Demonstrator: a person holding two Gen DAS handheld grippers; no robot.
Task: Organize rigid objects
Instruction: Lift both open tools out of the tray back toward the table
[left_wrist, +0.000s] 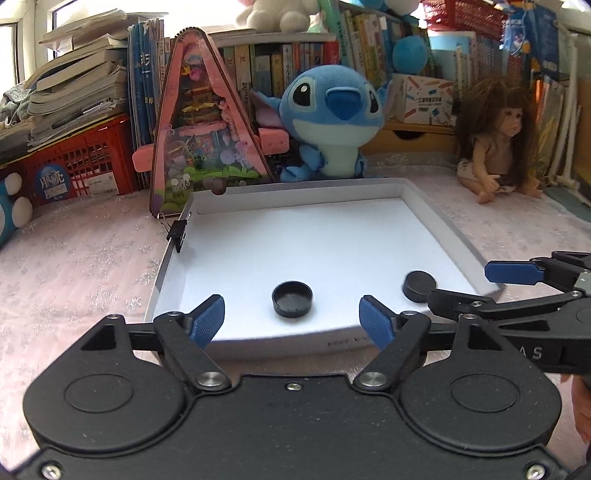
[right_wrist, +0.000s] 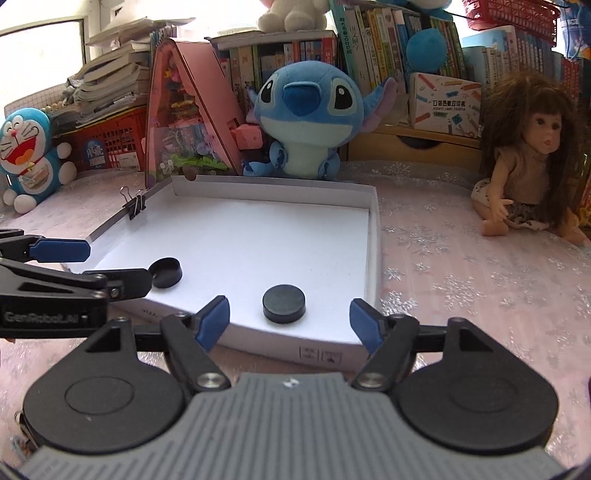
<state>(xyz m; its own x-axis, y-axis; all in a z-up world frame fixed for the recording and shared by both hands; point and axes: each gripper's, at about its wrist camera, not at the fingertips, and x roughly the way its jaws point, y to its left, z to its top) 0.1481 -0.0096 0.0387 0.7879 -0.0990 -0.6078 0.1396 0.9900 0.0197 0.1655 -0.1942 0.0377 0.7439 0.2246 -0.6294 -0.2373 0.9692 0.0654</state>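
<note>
While both jaws gape empty — cap (left_wrist: 292, 298) and puck (right_wrist: 284, 303) in tray (right_wrist: 373, 236)

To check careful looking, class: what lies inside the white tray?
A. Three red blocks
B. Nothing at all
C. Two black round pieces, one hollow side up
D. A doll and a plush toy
C: the tray holds a hollow cap and a solid disc, both black.

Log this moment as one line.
left tongs: open, empty | right tongs: open, empty | black cap: in white tray, hollow up | black disc: in tray, flat
</note>
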